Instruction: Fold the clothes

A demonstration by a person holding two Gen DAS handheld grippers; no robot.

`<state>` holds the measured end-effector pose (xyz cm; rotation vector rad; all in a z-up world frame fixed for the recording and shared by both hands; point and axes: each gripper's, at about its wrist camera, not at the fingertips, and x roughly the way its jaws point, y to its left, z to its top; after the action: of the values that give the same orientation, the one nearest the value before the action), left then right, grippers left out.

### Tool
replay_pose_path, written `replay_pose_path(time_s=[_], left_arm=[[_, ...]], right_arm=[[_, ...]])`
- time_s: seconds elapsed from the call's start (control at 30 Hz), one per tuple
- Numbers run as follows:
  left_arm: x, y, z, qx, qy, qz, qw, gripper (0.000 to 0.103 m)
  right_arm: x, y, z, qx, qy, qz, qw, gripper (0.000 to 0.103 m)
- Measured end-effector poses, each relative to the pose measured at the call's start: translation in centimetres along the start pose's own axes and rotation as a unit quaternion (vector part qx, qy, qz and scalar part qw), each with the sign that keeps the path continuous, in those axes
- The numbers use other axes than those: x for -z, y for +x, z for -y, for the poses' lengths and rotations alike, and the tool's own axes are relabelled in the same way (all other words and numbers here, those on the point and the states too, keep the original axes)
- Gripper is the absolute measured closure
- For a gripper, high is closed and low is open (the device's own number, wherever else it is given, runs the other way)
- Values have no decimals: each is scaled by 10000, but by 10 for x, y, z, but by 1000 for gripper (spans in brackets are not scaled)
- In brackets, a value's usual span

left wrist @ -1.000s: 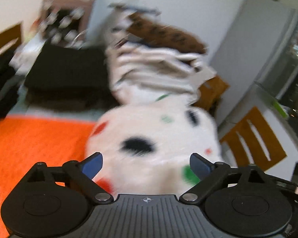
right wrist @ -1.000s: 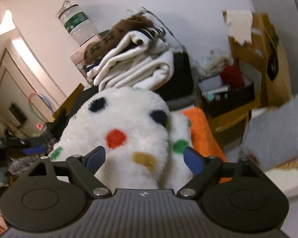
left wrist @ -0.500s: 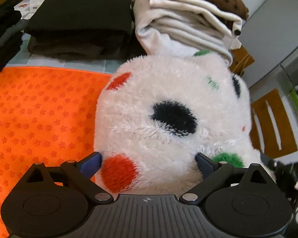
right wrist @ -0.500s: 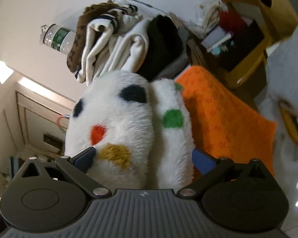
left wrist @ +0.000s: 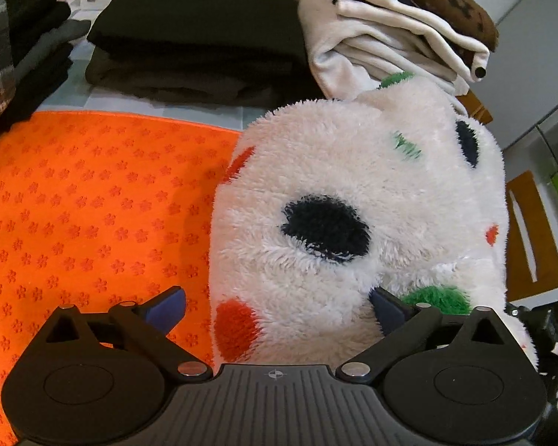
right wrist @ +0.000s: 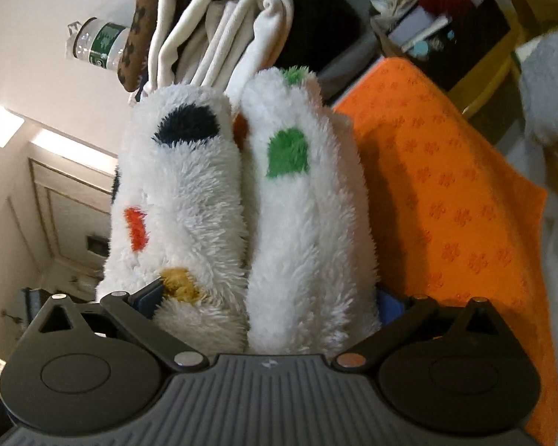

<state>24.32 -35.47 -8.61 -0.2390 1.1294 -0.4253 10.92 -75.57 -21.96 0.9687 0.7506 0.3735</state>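
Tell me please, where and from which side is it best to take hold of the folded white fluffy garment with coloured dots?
Probably at its near folded edge, coming from the front with wide jaws. The fluffy garment lies doubled into two thick rolls on the orange mat, so only a wide bite spans both layers. The right gripper already straddles them; the left gripper straddles one corner.

The folded fleece garment (left wrist: 353,223) lies on the mat (left wrist: 93,204), reaching in between the left gripper's (left wrist: 275,308) opening jaws, nearer the right jaw; bare mat spreads off the left jaw. Ahead of the jaws, past the mat's far edge, sits a folded dark stack (left wrist: 197,37), with a pile of folded clothes (left wrist: 390,37) to its right, touching the garment's far end. From the right gripper (right wrist: 268,297), two folds of the garment fill the jaw gap, mat off the right jaw, a bottle (right wrist: 96,44) beyond the left
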Motion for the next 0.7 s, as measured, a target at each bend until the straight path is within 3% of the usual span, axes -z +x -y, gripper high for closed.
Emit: replay_pose_path(time_s=[0.1,0.23,0.4,0.53,0.63,0.7], left_arm=[[1,3,-2,102,-45,10,9999,0],[2,7,-11,416,-216,110,9988,0],[8,13,-26,1188,-886,251,9886,0],[14,19,-25,1405,-1126,401,9828,0],[19,21,-25,1535,-1360,452,9777,0],[20,19,-21,1644,-1379,447,9757,0]], right_arm=[[-3,1,5,-31,49,13,10000,0],[-10,14,19,-402,434,-176,9981,0],[-15,28,11,-536,514,-378,9965,0],[-15,37,-3,-555,365,-522,9964,0],[-13,43,-4,-748,578,-529,9941,13],[-14,40,-7,-927,746,-484,9917,32]])
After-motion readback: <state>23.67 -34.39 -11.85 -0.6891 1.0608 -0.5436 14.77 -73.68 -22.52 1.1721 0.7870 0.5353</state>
